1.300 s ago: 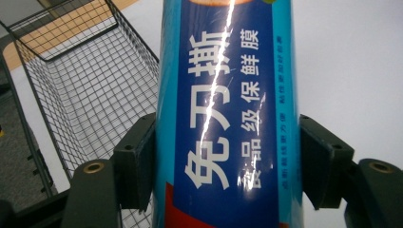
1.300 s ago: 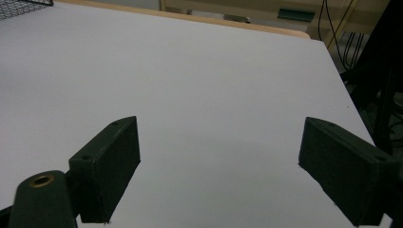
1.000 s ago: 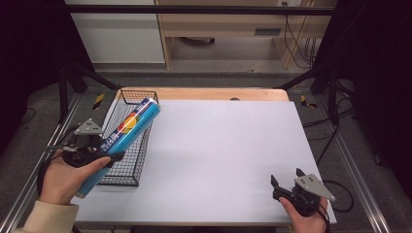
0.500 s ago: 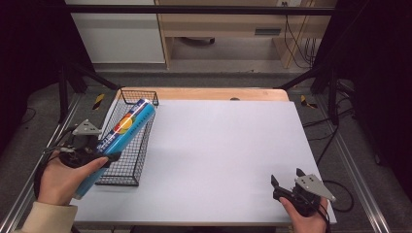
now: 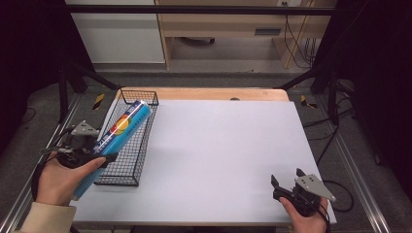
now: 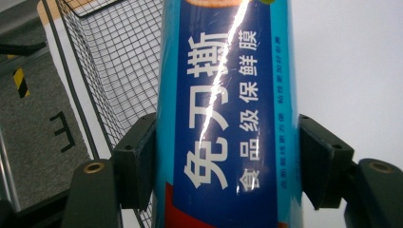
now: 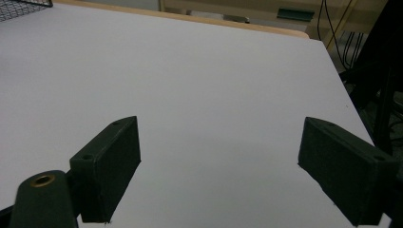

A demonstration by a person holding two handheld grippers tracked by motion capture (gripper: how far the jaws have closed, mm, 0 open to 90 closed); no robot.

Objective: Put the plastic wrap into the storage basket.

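Holding the blue tube (image 5: pixel 121 130) near its lower end at the left of the frame, our left tongs (image 5: pixel 92 158) are clamped shut on it above the wire basket (image 5: pixel 127 160); its long free end could tip out. At lower right, our right tongs (image 5: pixel 287 183) gape empty over the worktop (image 5: pixel 218 155).

White tabletop (image 5: pixel 223 155), wooden edge — grey floor (image 5: pixel 43 111), wooden cabinet (image 5: pixel 218 24) behind — dim room.

White Chinese characters are read down the glossy blue cylindrical box of cling film (image 6: pixel 223 114): large "免刃撕" on its dark blue band, smaller "食品级保鲜膜" beside it. A finer line of print along the light blue edge is too small to be made out.
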